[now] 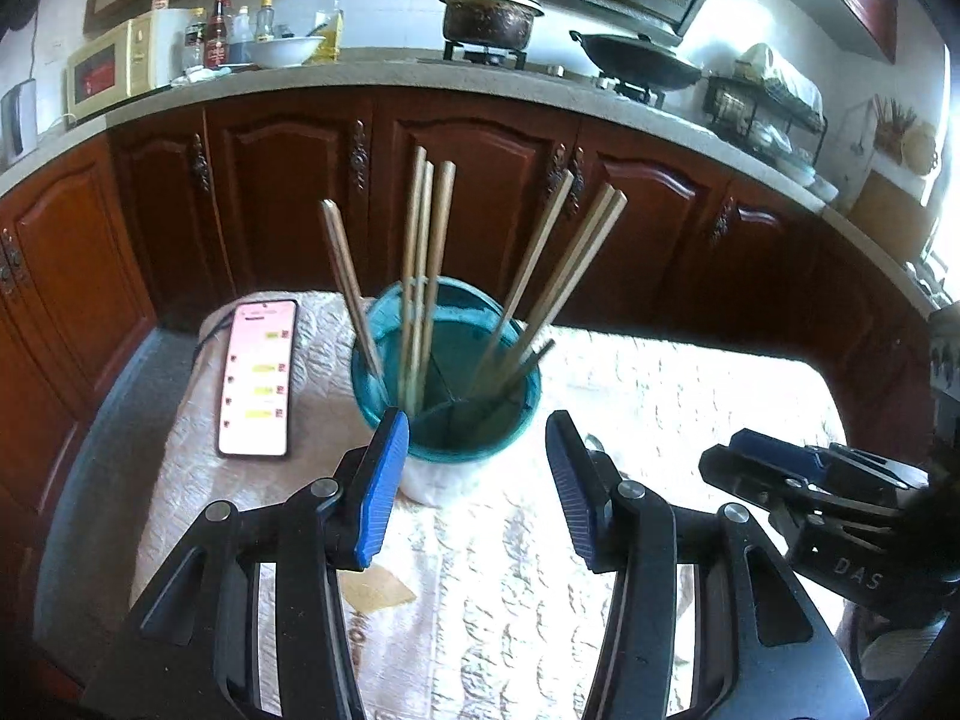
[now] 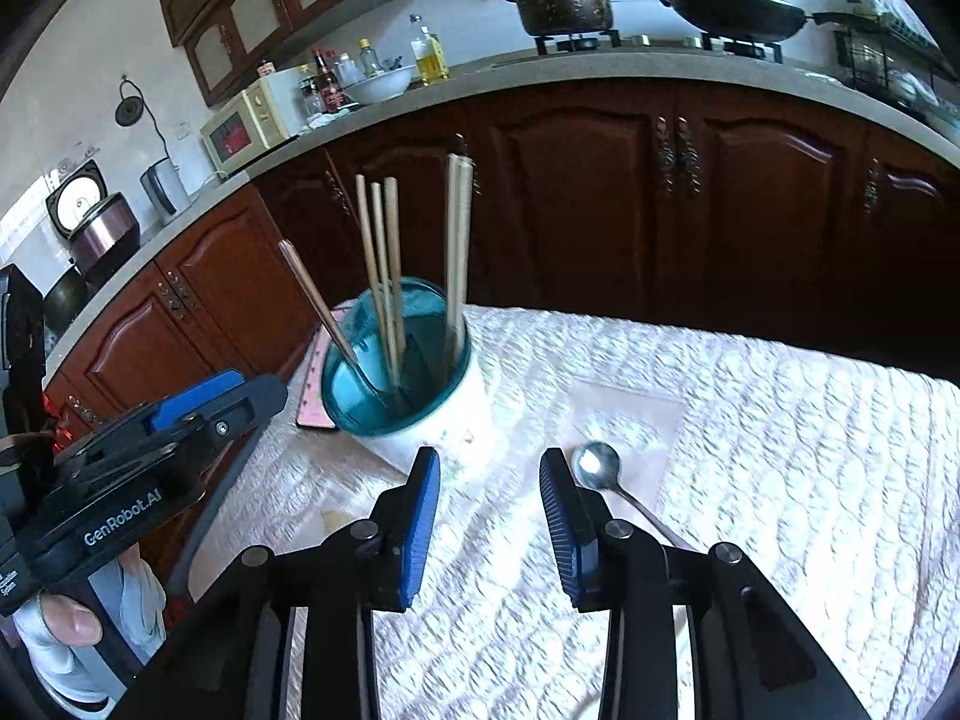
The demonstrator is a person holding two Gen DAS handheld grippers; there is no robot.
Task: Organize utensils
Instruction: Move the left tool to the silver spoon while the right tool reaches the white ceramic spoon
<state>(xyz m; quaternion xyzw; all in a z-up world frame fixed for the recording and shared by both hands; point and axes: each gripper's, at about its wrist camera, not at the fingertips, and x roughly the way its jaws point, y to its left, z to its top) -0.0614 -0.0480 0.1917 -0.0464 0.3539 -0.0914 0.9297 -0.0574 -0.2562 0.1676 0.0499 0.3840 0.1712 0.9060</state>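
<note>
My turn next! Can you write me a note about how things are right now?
Left gripper: open, empty, near the holder.
Right gripper: open, empty, just left of the spoon.
Done: chopsticks stand in the holder on the cloth.
Left: the spoon lies on the cloth, right of the holder; it likely goes in next.
A phone lies left of the holder.

Left gripper (image 1: 477, 480) and right gripper (image 2: 489, 516), fingers apart, empty.

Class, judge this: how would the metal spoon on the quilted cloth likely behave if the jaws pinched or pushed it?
The spoon looks polished, so probably slippery. It lies flat on the cloth, likely hard to get under. Its thin handle suggests it is light and stiff.
</note>
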